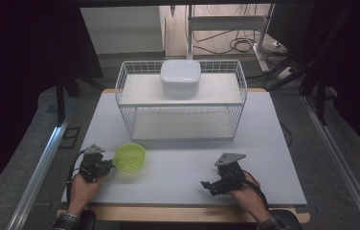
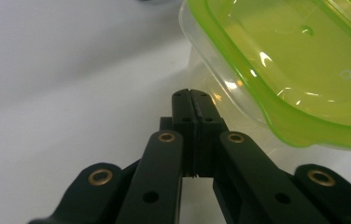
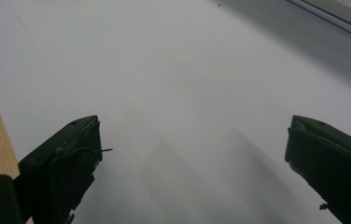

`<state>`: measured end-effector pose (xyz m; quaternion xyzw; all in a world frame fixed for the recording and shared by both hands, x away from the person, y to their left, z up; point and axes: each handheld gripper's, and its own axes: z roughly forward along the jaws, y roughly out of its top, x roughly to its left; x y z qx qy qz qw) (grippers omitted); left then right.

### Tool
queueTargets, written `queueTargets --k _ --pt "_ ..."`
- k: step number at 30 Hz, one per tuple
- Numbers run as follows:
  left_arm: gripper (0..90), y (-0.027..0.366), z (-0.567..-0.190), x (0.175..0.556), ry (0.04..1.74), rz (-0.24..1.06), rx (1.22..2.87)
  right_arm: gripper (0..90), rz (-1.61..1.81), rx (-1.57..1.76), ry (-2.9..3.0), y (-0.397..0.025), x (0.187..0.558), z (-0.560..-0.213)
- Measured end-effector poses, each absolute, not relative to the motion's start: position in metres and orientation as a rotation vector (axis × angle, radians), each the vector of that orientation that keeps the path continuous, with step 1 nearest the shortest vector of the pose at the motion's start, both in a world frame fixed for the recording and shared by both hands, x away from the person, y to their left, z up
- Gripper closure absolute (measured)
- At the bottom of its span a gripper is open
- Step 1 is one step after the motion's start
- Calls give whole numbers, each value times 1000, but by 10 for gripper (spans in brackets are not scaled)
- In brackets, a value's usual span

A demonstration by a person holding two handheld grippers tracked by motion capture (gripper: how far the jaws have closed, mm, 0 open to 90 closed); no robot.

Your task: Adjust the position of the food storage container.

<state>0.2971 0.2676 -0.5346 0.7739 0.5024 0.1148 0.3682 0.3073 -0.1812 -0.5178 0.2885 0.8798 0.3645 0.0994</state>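
No readable writing showing | green-lidded container [image 1: 129, 156] sitting near the surface's [image 1: 178, 167] front-left corner, just beside the left tool [image 1: 109, 165], whose jaws are pressing together, gripping nothing | wire basket [image 1: 182, 98] holding a white tub [image 1: 181, 76] is standing at the back edge | right tool [image 1: 208, 186] is resting near the front edge, jaws spread wide

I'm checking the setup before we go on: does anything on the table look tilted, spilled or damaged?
The green-lidded container beside the left gripper sits tilted in the left gripper view, lid slanted. The left gripper's jaws are shut beside it; whether they pinch it is unclear. No spill or damage shows.
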Motion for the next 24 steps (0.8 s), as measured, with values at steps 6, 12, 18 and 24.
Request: queueTargets --k 6,12,18,24 --pt "900 247 -535 302 1219 277 2020 42 1078 856 2607 -180 307 -519" --pt "900 228 -535 305 1169 259 2049 42 1081 860 2608 -179 308 -519" --pt "900 208 -536 308 1122 238 2074 43 1086 868 2608 -178 308 -519" --pt "900 190 -536 310 1073 208 2096 43 1088 870 2608 -178 308 -519"
